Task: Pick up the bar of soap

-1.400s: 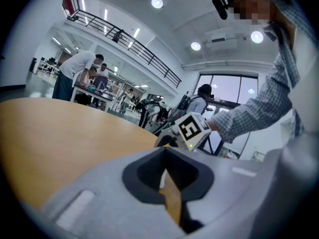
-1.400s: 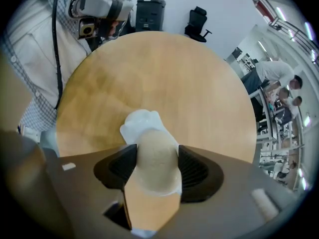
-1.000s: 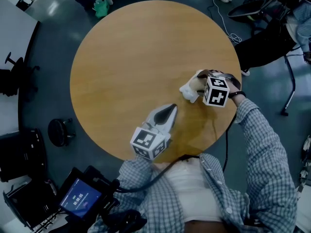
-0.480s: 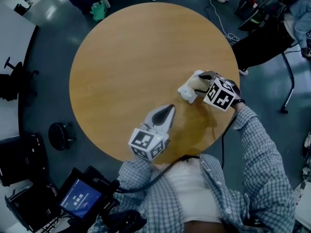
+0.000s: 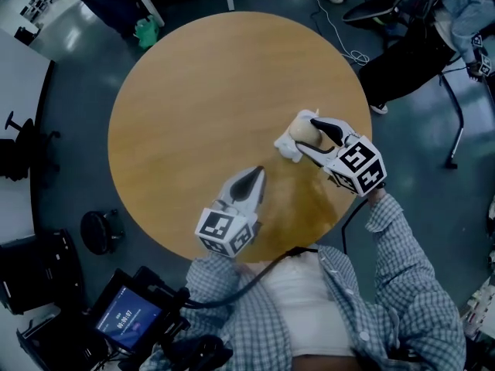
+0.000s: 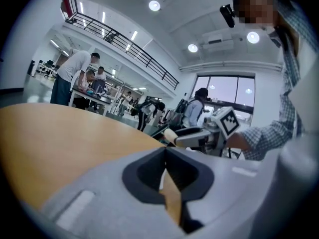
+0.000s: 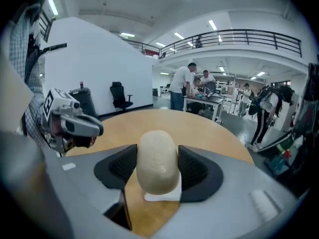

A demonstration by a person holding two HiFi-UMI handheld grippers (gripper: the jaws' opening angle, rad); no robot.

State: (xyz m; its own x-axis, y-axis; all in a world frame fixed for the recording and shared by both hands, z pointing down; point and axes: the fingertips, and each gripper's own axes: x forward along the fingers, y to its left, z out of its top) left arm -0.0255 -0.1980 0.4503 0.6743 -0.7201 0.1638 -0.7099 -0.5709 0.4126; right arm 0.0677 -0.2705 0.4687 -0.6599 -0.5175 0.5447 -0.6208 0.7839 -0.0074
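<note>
A pale, rounded bar of soap [image 7: 157, 159] stands between the dark pads of my right gripper [image 7: 157, 168], which touch it on both sides. A flat white piece [image 7: 164, 196] shows right under it. In the head view the soap [image 5: 302, 132] is at the round wooden table's [image 5: 193, 91] right side, inside the right gripper [image 5: 308, 136], with the white piece [image 5: 285, 146] beside it. My left gripper [image 5: 252, 176] rests near the table's front edge, jaws shut and empty. From the left gripper view I see the soap [image 6: 171, 135] held in the right gripper [image 6: 197, 136].
A black chair [image 5: 402, 60] and cables lie on the floor at the right. A green object [image 5: 145, 31] sits on the floor beyond the table's far left. A tablet [image 5: 124, 315] is at the lower left. People stand at tables [image 7: 199, 96] far behind.
The right gripper has swung round with the soap, its marker cube moving down and right towards me. The left gripper has stayed about where it was.
</note>
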